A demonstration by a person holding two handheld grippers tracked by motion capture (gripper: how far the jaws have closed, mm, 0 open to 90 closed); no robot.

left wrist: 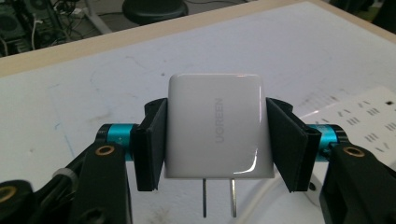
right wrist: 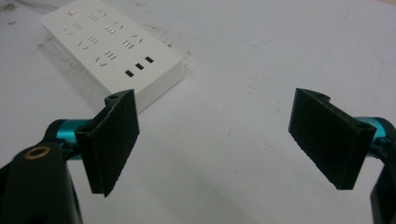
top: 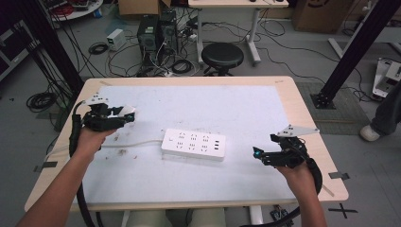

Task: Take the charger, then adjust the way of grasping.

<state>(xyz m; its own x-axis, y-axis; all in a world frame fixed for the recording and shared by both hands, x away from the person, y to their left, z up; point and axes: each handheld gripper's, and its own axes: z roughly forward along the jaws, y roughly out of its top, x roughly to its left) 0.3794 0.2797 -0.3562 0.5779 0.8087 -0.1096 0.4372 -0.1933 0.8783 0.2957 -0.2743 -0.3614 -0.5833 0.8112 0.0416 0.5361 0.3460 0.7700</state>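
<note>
Charger [left wrist: 215,126] — a white wall plug block with the UGREEN name on its face — sits clamped between the two black jaws of the left gripper [left wrist: 215,140], its two metal prongs pointing back toward the hand. In the high view this gripper [top: 118,115] hangs over the table's [top: 246,94] far left area, with the white power strip [top: 194,144] lying off to its right, well apart from it. The right gripper [right wrist: 215,140] is released, jaws spread wide with nothing between them; the strip lies just ahead of it and to its left.

Likely trouble from here: the smooth, glossy sides of the charger could slip or twist in the jaws if it is pushed against a socket at an angle, and the prongs would then miss the slots. The strip is loose on the table, so it could slide unless the free gripper steadies it.

The left gripper view makes the grip, lettering and prongs plain, where the high view gives only a small pale shape. The right gripper view shows the strip's [right wrist: 112,51] socket rows and three small ports [right wrist: 139,66] up close. The high view alone shows the strip's cord [top: 132,143] trailing left.
</note>
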